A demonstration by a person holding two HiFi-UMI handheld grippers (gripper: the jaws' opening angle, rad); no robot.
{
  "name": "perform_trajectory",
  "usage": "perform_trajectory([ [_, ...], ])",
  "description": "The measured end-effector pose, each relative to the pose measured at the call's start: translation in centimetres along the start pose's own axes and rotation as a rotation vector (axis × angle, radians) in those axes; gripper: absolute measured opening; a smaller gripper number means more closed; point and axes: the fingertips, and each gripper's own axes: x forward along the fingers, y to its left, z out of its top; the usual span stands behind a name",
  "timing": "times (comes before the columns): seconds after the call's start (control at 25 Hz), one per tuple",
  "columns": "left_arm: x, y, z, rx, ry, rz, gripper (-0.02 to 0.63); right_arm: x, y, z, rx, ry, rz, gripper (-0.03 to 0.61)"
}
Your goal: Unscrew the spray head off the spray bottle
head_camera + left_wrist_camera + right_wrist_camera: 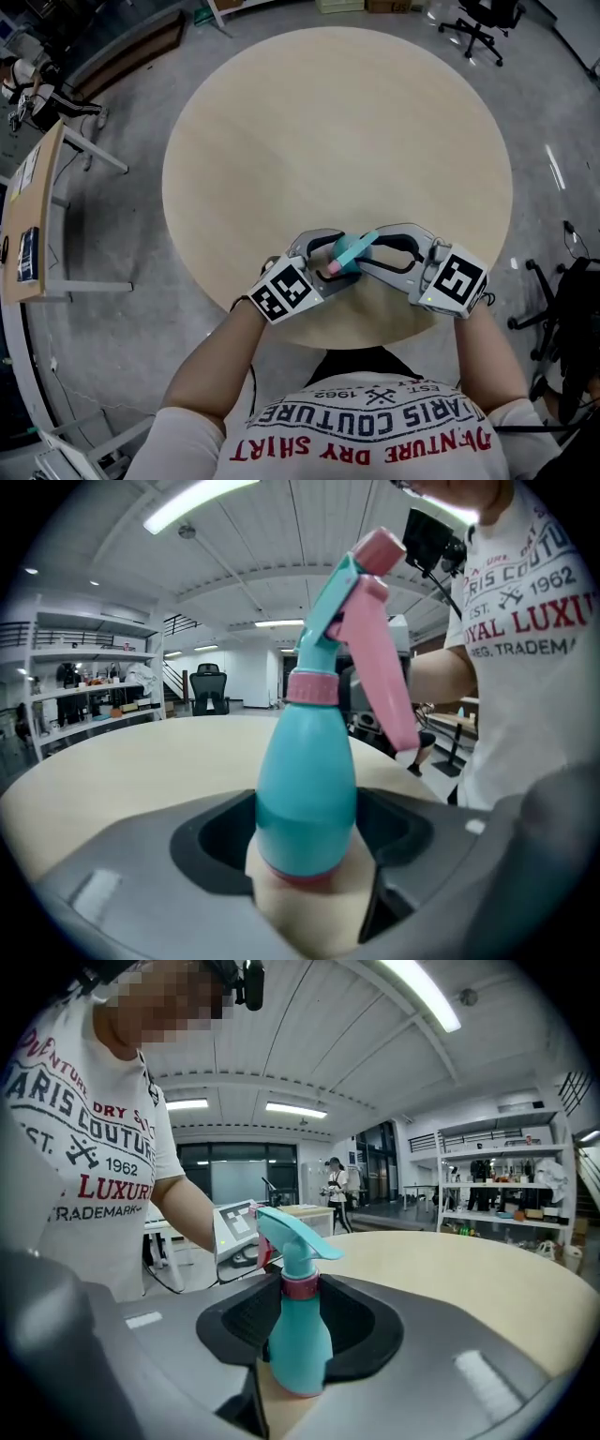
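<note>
A teal spray bottle point(349, 251) with a pink trigger and pink collar stands near the front edge of the round wooden table point(337, 131). My left gripper point(328, 258) is shut on its lower body, and the bottle point(305, 789) fills the space between the jaws in the left gripper view. The spray head point(361, 602) rises above them. My right gripper point(370, 251) comes from the other side. In the right gripper view its jaws enclose the bottle point(300, 1335) from the collar down, close against its sides. The spray head point(291, 1232) points to that view's right.
A black office chair point(478, 23) stands beyond the table at the back right. A wooden desk point(33, 225) runs along the left, and another chair base point(562, 300) sits at the right edge. A person point(335, 1190) stands far off in the room.
</note>
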Motion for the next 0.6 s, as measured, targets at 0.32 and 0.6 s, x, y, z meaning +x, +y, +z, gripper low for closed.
perform_trajectory([
  [0.32, 0.27, -0.32, 0.22, -0.128, -0.039, 0.228, 0.331, -0.47, 0.20, 0.51, 0.010, -0.088, -0.322, 0.147],
  [0.6, 0.67, -0.24, 0.46, -0.213, -0.029, 0.395, 0.331, -0.22, -0.42, 0.35, 0.085, -0.079, -0.406, 0.143],
])
